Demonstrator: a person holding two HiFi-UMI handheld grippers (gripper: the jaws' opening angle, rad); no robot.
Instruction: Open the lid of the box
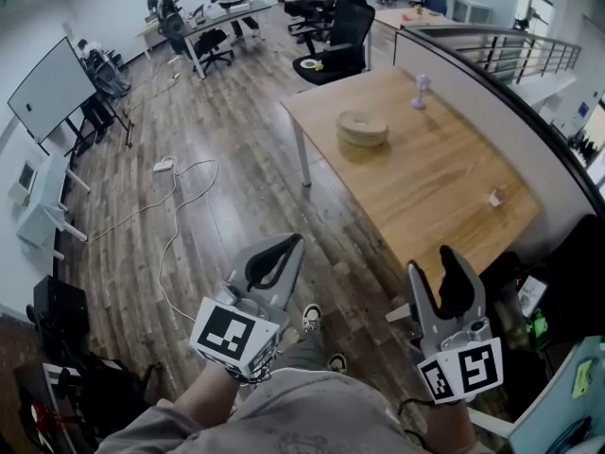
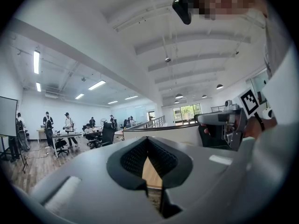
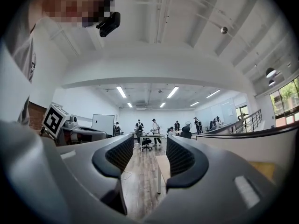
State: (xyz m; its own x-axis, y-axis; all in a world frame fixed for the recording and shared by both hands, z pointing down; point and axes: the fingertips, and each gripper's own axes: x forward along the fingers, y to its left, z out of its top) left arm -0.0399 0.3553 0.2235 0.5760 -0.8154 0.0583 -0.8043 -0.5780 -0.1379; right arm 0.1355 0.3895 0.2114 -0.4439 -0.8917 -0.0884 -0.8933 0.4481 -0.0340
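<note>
- Head view: the box (image 1: 363,128), round and low with its lid on, sits on the table (image 1: 444,168), well ahead of both tools. Being round, it has no long axis to line up with. The left gripper (image 1: 291,242) and the right gripper (image 1: 435,268) are held low near the person's body, well short of the table. The box lies forward and between them, so I judge neither hand clearly nearer.
- Left gripper view: the left gripper (image 2: 148,141) has its jaw tips together with nothing between them. A strip of table (image 2: 150,171) shows through the gap; the box does not.
- Right gripper view: the right gripper (image 3: 149,141) has its jaws wide apart and empty. The table (image 3: 163,164) corner shows between them, well off; the box is out of sight.
</note>
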